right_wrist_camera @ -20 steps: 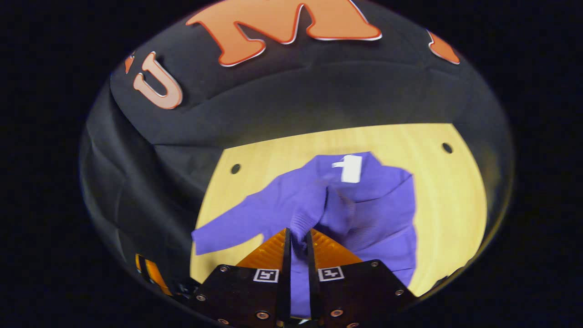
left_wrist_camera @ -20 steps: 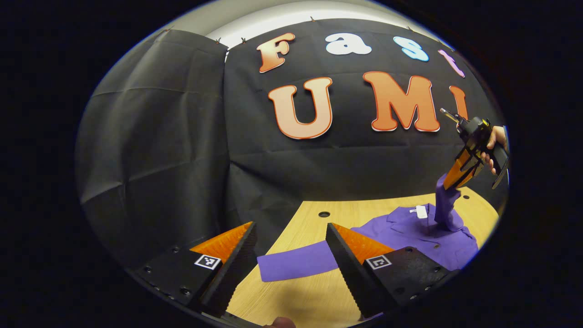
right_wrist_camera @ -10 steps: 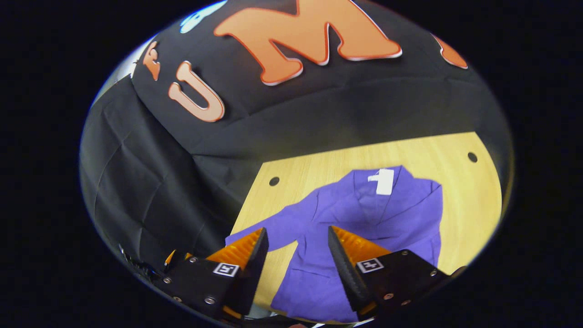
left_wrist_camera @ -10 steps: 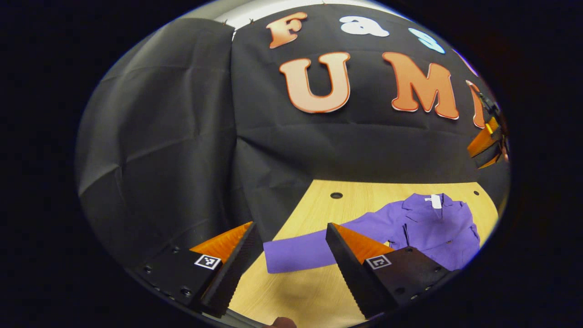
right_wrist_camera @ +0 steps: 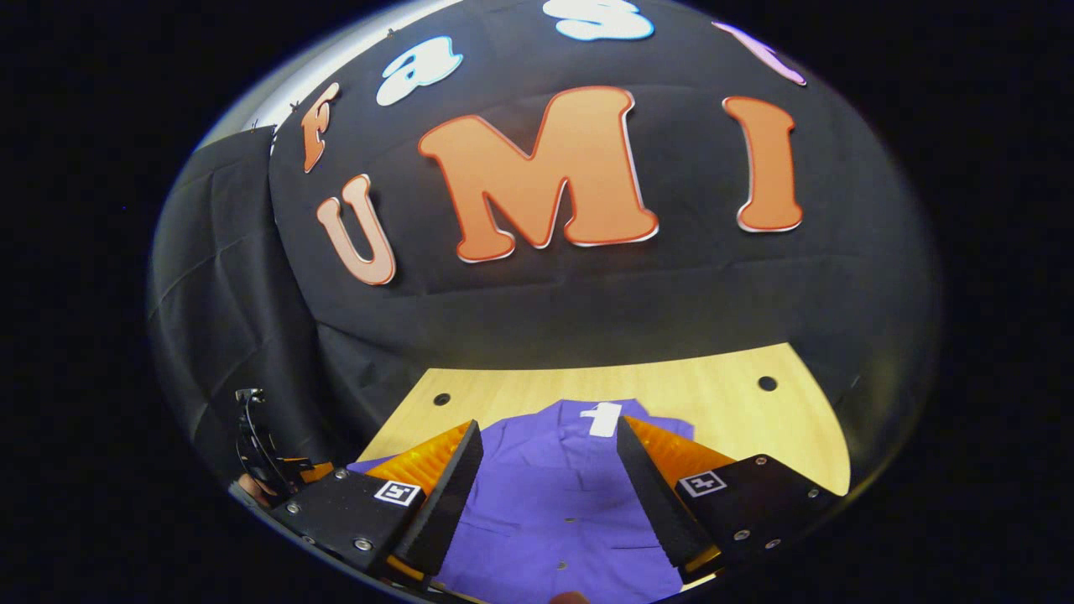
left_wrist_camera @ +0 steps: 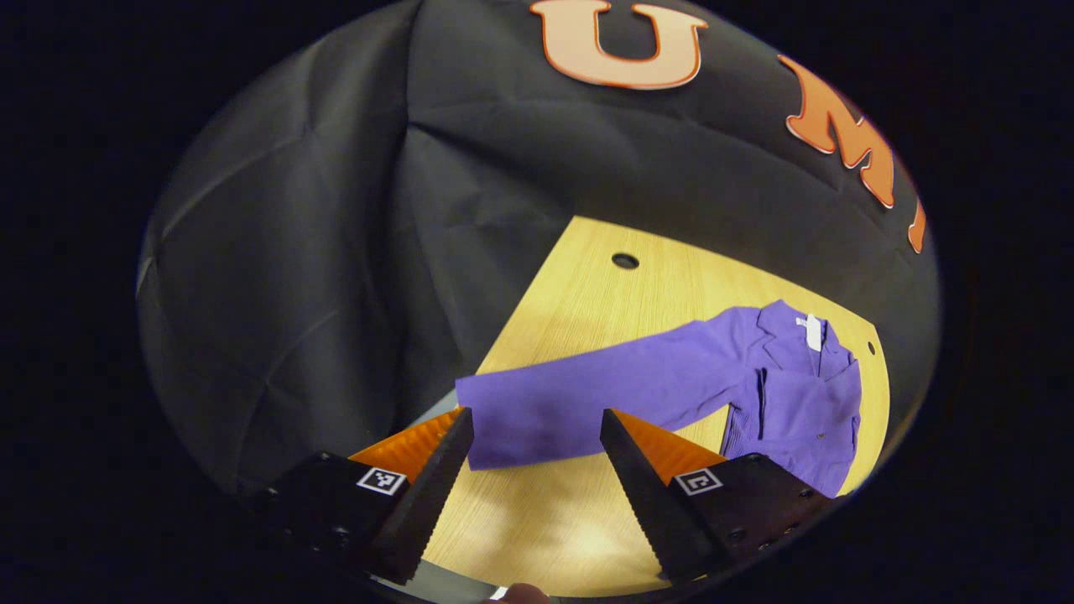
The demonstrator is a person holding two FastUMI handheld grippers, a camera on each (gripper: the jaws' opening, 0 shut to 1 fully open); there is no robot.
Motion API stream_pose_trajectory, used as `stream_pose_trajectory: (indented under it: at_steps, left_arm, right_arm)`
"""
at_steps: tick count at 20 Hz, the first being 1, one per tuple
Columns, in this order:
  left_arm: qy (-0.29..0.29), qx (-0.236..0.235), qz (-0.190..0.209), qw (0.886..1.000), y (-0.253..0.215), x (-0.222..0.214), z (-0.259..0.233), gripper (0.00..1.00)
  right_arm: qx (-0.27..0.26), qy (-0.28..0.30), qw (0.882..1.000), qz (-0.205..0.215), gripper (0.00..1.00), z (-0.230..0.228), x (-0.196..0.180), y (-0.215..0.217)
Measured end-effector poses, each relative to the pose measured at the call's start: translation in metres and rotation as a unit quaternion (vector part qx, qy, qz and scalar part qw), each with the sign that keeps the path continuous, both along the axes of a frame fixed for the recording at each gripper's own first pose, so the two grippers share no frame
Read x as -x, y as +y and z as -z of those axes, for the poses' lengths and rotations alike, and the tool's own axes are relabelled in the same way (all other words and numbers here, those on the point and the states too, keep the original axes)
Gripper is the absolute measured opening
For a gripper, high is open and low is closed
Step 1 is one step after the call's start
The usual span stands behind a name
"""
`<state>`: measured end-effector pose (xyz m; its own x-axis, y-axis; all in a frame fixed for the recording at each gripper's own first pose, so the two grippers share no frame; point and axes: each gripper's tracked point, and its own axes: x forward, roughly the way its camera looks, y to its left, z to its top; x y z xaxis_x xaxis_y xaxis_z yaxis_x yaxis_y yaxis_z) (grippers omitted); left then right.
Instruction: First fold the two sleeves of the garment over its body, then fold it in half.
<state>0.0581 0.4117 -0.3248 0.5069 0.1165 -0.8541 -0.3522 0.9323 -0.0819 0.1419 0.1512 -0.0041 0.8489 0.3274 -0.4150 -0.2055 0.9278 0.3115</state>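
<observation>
Right gripper [right_wrist_camera: 550, 478] now empty above garment [right_wrist_camera: 554, 495].

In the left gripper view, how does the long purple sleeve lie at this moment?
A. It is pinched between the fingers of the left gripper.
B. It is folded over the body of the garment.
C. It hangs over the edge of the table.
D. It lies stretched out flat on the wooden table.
D: the sleeve lies spread flat on the table, away from the garment's body; the left gripper is open above it.
</observation>
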Motion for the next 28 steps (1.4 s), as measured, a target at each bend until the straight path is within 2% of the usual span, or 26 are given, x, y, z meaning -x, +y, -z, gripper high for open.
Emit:
stream_pose_trajectory:
  at_steps: [3, 5, 6, 7, 8, 11, 16, 20, 22, 23, 24, 25, 26, 27, 28]
  left_arm:
    - [0.053, 0.035, -0.008, 0.998, 0.006, -0.006, 0.024, 1.0]
    - [0.092, 0.065, -0.013, 0.994, 0.011, -0.008, 0.048, 1.0]
    - [0.11, 0.077, -0.013, 0.991, 0.013, -0.009, 0.058, 1.0]
    - [0.126, 0.085, -0.016, 0.988, 0.015, -0.01, 0.071, 1.0]
    - [0.145, 0.1, -0.025, 0.984, 0.019, -0.014, 0.09, 1.0]
    - [0.176, 0.141, -0.036, 0.974, 0.021, -0.01, 0.106, 0.99]
    - [0.206, 0.138, -0.033, 0.968, 0.028, -0.009, 0.135, 0.98]
    - [0.228, 0.131, -0.05, 0.963, 0.034, -0.004, 0.152, 0.96]
    - [0.24, 0.118, -0.061, 0.962, 0.036, -0.002, 0.151, 0.92]
    - [0.24, 0.114, -0.06, 0.962, 0.037, -0.002, 0.155, 0.82]
    - [0.245, 0.106, -0.061, 0.962, 0.04, 0.001, 0.157, 0.8]
    - [0.25, 0.098, -0.062, 0.961, 0.044, 0.002, 0.16, 0.65]
    - [0.249, 0.097, -0.058, 0.962, 0.043, 0.0, 0.157, 0.57]
    - [0.247, 0.097, -0.049, 0.963, 0.044, -0.001, 0.154, 0.48]
    - [0.235, 0.102, -0.061, 0.965, 0.043, -0.004, 0.154, 0.48]
  right_arm:
    - [0.041, -0.028, 0.998, 0.036, 0.96, -0.004, 0.018, -0.038]
    - [0.047, -0.035, 0.997, 0.05, 0.95, -0.006, 0.028, -0.05]
    - [0.047, -0.04, 0.997, 0.055, 1.0, -0.008, 0.034, -0.054]
    - [0.046, -0.043, 0.996, 0.06, 1.0, -0.008, 0.04, -0.057]
    - [0.049, -0.043, 0.996, 0.065, 0.95, -0.007, 0.049, -0.061]
    - [0.064, -0.037, 0.994, 0.075, 0.95, 0.0, 0.061, -0.07]
    - [0.067, -0.028, 0.995, 0.074, 0.96, 0.006, 0.072, -0.072]
    - [0.061, -0.018, 0.995, 0.081, 0.96, 0.017, 0.076, -0.078]
    - [0.055, -0.014, 0.995, 0.086, 0.95, 0.021, 0.078, -0.083]
    - [0.053, -0.012, 0.995, 0.089, 0.96, 0.023, 0.079, -0.085]
    - [0.052, -0.012, 0.994, 0.091, 0.95, 0.024, 0.079, -0.088]
    - [0.052, -0.011, 0.994, 0.093, 0.95, 0.025, 0.079, -0.091]
    - [0.051, -0.011, 0.994, 0.095, 0.95, 0.027, 0.079, -0.093]
    - [0.05, -0.01, 0.994, 0.095, 1.0, 0.028, 0.079, -0.094]
    - [0.048, -0.01, 0.994, 0.096, 1.0, 0.029, 0.077, -0.096]
